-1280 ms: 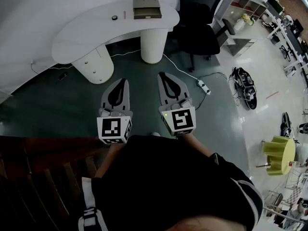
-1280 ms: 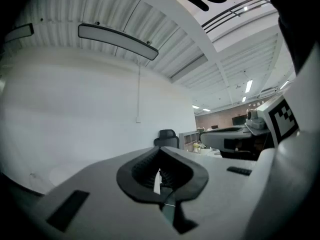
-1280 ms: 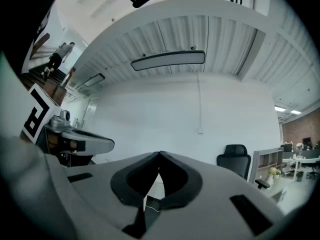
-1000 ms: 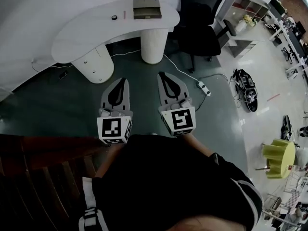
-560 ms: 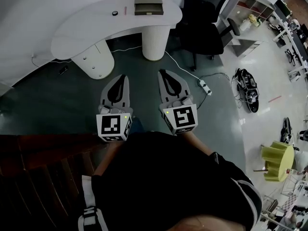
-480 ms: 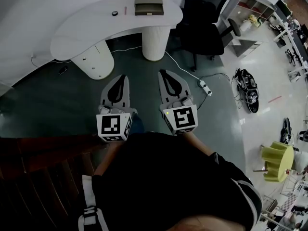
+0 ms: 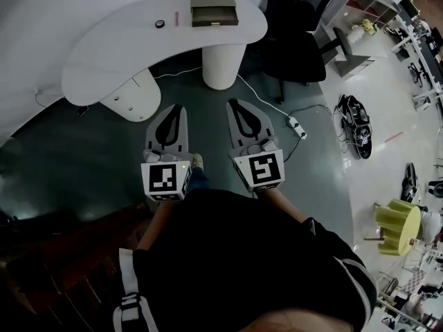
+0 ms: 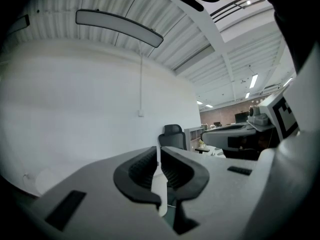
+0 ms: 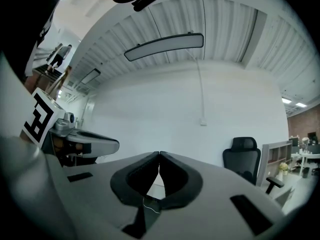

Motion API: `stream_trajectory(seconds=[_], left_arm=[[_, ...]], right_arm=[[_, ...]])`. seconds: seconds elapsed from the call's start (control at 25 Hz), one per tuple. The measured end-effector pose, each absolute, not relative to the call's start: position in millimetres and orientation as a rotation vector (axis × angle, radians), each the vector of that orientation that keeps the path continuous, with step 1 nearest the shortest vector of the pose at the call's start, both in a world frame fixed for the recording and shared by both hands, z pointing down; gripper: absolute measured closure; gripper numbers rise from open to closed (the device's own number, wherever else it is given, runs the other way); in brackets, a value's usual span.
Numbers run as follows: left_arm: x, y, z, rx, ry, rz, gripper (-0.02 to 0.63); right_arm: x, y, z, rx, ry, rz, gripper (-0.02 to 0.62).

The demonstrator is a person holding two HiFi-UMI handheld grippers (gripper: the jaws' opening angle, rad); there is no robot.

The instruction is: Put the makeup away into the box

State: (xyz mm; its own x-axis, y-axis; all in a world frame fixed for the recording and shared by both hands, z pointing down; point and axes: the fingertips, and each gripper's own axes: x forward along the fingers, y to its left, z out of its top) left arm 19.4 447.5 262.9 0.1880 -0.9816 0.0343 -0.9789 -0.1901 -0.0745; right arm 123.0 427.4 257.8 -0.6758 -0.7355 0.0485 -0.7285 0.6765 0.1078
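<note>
The makeup box, a dark olive case, lies on the far end of the white curved table. Left of it on the tabletop are a small round black compact and a thin pink stick. My left gripper and right gripper are held side by side over the dark floor, well short of the table. Both point level toward it. Both are shut with nothing between the jaws.
A white pedestal and a drawer unit carry the table. A black office chair stands right of it. A power strip and its cable lie on the floor. Dark wooden steps are at lower left.
The table and box have drawn nearer and shifted in the head view as the person steps forward. Both grippers travel along side by side, still shut. A shoe now shows between them.
</note>
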Motion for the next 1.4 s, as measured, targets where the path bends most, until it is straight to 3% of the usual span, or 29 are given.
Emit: stream_trajectory(seconds=[0.12,0.32,1.4], left_arm=[[2.6,417.4,267.7,-2.428,1.965,-0.137,0.512],[-21.3,368.7,270.4,-2.472,1.917,-0.127,0.483],[-78.0,220.7,298.3,-2.571,1.838,-0.128,0.459]], right_arm=[[108.1,399.8,261.3,1.248,-2.778,-0.099,0.572],[85.9,355.0,263.7,1.298,-2.746,-0.083,0.572],[29.9,211.5,284.3,1.392,-2.699,-0.124,0.572]])
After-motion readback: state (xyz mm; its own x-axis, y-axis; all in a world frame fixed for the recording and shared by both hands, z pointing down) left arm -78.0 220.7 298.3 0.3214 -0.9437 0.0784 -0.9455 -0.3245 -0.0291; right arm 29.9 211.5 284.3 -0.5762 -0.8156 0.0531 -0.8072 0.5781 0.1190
